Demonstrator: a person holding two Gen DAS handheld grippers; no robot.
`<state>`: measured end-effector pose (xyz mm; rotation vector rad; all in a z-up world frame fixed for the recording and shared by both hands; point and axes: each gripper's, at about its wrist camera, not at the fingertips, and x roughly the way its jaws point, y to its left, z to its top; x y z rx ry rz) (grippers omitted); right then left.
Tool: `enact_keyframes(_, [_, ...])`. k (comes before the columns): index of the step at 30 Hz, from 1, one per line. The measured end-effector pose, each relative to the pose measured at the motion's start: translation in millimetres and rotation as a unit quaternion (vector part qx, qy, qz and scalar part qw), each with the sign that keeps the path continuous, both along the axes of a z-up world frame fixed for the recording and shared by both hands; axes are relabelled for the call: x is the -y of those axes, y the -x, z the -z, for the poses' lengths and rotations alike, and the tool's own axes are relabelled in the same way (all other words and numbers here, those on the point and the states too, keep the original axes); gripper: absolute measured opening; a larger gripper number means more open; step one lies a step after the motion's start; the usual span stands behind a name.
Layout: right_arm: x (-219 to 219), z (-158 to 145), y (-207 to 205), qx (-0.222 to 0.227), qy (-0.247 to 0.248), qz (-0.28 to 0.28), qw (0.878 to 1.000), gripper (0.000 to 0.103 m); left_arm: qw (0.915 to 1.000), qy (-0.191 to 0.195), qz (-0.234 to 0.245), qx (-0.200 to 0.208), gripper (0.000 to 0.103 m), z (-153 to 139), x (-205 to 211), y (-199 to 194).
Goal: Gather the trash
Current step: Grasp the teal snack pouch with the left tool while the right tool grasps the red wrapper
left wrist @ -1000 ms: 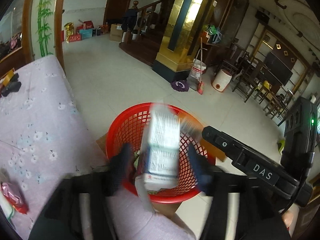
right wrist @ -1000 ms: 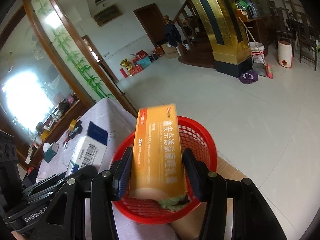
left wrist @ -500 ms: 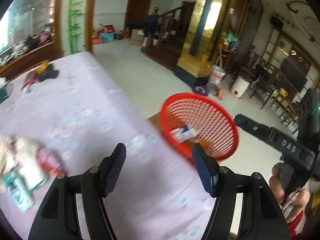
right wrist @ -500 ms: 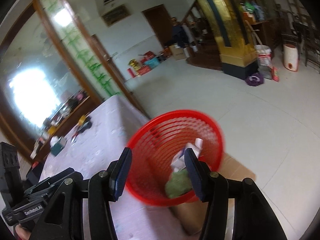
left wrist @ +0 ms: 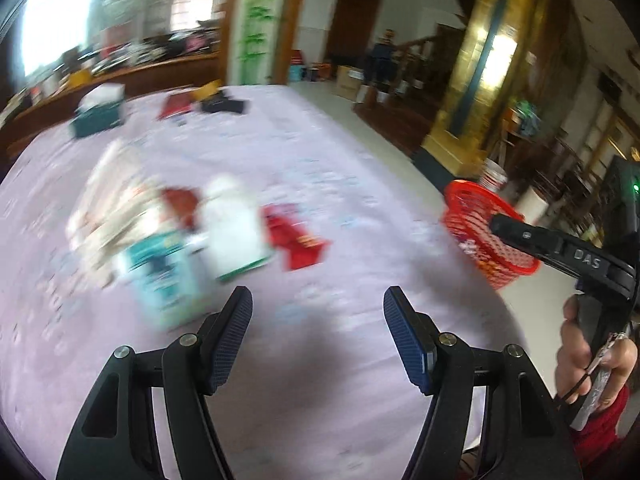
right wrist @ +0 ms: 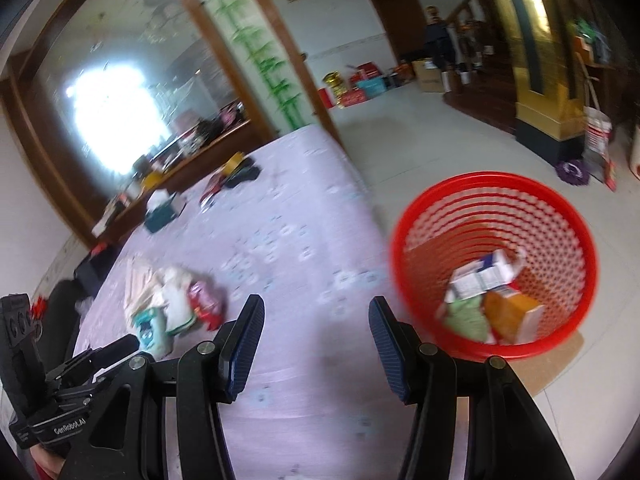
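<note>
A red mesh basket [right wrist: 560, 216] stands on the floor beside the table; in it lie a white box [right wrist: 482, 276], an orange box [right wrist: 516, 314] and green paper. It also shows in the left wrist view [left wrist: 472, 200]. A blurred pile of trash lies on the lilac tablecloth [left wrist: 320, 152]: a teal carton [left wrist: 164, 276], a white packet [left wrist: 232, 228], a red wrapper [left wrist: 294, 240]. The pile shows in the right wrist view [right wrist: 172, 300] too. My left gripper [left wrist: 318, 308] is open and empty above the cloth, near the pile. My right gripper [right wrist: 316, 316] is open and empty, left of the basket.
A teal tissue box [left wrist: 98, 114] and dark items [left wrist: 222, 104] lie at the table's far end. A brown mat [right wrist: 552, 364] lies under the basket. A gold pillar [right wrist: 540, 92] and tiled floor [right wrist: 420, 148] lie beyond.
Both grippers let go of their boxes, which now lie in the basket. Both have swung left from the basket toward the table and the trash pile.
</note>
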<state>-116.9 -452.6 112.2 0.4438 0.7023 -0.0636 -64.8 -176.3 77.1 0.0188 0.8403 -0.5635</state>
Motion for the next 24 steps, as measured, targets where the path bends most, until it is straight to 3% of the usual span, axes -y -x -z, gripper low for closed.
enact_keyframes(6, [-35, 9, -27, -0.016, 0.000, -0.044, 0.999, 0.058, 0.9965, 0.013, -0.076, -0.033, 0.067, 16, -62, -21])
enact_keyframes(11, [-60, 11, -35, -0.019, 0.008, -0.073, 0.997, 0.058, 0.9911, 0.022, -0.117, -0.060, 0.067, 29, -80, -47])
enact_keyframes(17, [-72, 13, -37, -0.024, 0.020, -0.084, 0.996, 0.058, 0.9885, 0.027, -0.124, -0.082, 0.067, 45, -71, -75])
enact_keyframes(22, [-76, 13, -44, -0.029, 0.030, -0.086, 0.995, 0.058, 0.9884, 0.006, -0.122, -0.090, 0.066, 58, -53, -90])
enact_keyframes(24, [-80, 13, -50, -0.032, 0.036, -0.091, 0.995, 0.058, 0.9883, -0.008, -0.128, -0.082, 0.057, 59, -50, -91])
